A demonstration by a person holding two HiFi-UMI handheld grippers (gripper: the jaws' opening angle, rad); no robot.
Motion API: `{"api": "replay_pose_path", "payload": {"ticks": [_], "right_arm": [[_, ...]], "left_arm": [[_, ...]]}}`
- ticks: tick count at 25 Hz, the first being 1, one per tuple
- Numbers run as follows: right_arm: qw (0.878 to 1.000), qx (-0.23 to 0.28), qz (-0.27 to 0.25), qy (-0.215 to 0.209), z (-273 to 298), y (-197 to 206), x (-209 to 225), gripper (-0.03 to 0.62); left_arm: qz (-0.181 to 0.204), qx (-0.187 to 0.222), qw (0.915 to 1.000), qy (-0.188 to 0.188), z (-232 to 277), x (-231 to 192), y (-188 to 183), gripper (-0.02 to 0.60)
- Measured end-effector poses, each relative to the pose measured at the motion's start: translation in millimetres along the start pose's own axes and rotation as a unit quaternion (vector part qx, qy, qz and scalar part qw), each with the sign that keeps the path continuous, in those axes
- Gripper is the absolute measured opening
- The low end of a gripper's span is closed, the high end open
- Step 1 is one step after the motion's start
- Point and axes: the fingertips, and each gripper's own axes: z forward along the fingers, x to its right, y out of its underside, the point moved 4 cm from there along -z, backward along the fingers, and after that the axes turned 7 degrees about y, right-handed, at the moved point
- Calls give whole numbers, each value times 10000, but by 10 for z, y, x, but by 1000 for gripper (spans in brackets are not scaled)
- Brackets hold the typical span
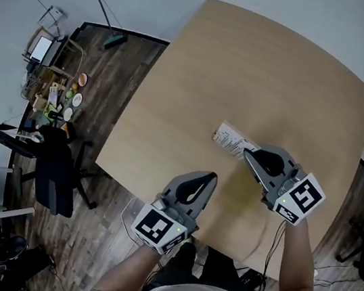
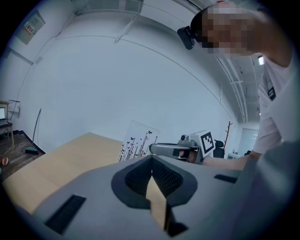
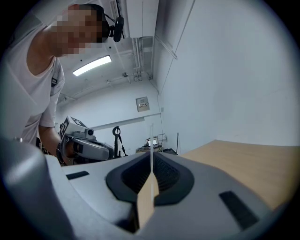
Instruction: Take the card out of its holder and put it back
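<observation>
Clutter on the dark floor and an office chair (image 1: 54, 172) sit at the far left, well apart from the work, and the pale wooden counter (image 1: 250, 63) fills the middle of the head view. Next comes the left gripper (image 1: 212, 177), hovering near the counter's close edge with its fingers clenched tip to tip on nothing (its own view shows only a sliver of counter under the closed tips). It points toward the card (image 1: 233, 140), near it but not touching. The card is a white sheet printed with thin black plant stems and small birds, and it stands upright on edge, just in front of the right gripper (image 1: 246, 151). That gripper's fingers are clamped on the card's near edge, and in the right gripper view the card shows as a thin pale line rising from between the closed tips. Whether the card's bottom edge rests on the counter is hidden. No separate holder can be made out in any view. The card may be inside a clear sleeve or already out of one, and the pictures do not settle which, so how far the task has got is uncertain. At most the card is in hand. By my judgement the left gripper has to take a share before card and holder can be parted or rejoined.
</observation>
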Motion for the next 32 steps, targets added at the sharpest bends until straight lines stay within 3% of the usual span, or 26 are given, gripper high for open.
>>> {"api": "replay_pose_path", "payload": {"ticks": [15, 32], "right_arm": [[9998, -199, 56, -52, 325, 627, 385, 25], [9992, -371, 133, -23, 438, 920, 443, 26]], "left_arm": [[-213, -345, 9991, -153, 308, -286, 384, 12], [-321, -399, 9983, -263, 362, -367, 490, 12]]}}
